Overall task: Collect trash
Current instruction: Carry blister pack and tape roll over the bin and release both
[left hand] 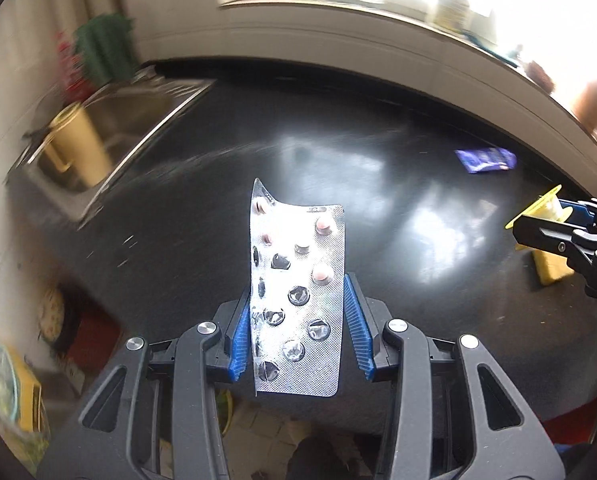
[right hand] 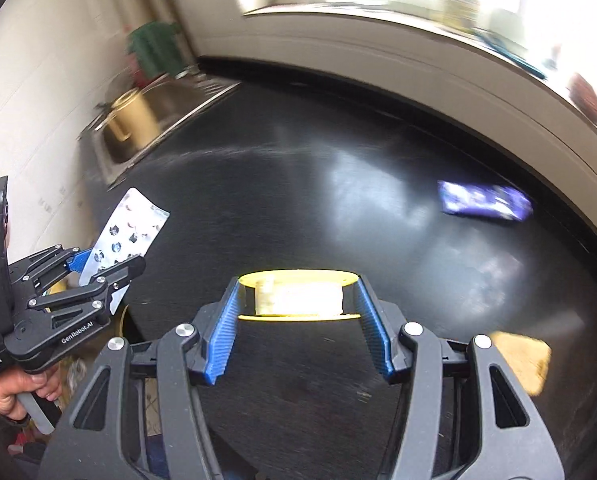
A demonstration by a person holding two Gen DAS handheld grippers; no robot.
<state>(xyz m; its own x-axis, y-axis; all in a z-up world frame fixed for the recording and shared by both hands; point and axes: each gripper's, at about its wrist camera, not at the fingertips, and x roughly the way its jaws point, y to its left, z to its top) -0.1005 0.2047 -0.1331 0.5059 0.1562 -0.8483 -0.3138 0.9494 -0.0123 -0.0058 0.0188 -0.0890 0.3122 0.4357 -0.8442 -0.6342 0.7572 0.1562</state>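
Trash carried in both grippers over the black counter

Both hands looked to be in the carrying step, each with one piece of rubbish, and no bin showed in either view. To do this well, the grips would need to stay as they were until a bin lay directly below, since a thin foil sheet slips easily. The backgrounds were smeared, so a steadier pace would likely help before letting go.

The left gripper was partly closed, pinching a silver blister pack by its long edges between the blue pads. The pack stood up past the fingertips with its top corner curled, most pockets burst and a few pink pills left. The right gripper stood somewhat wider, clamped on a small yellow-rimmed spool with a pale core, held crosswise at the fingertips.

A purple wrapper lay uncollected on the countertop near the back wall, well apart from both grippers. A yellowish sponge-like piece sat close to the right gripper. A sink with a yellow jug lay at far left
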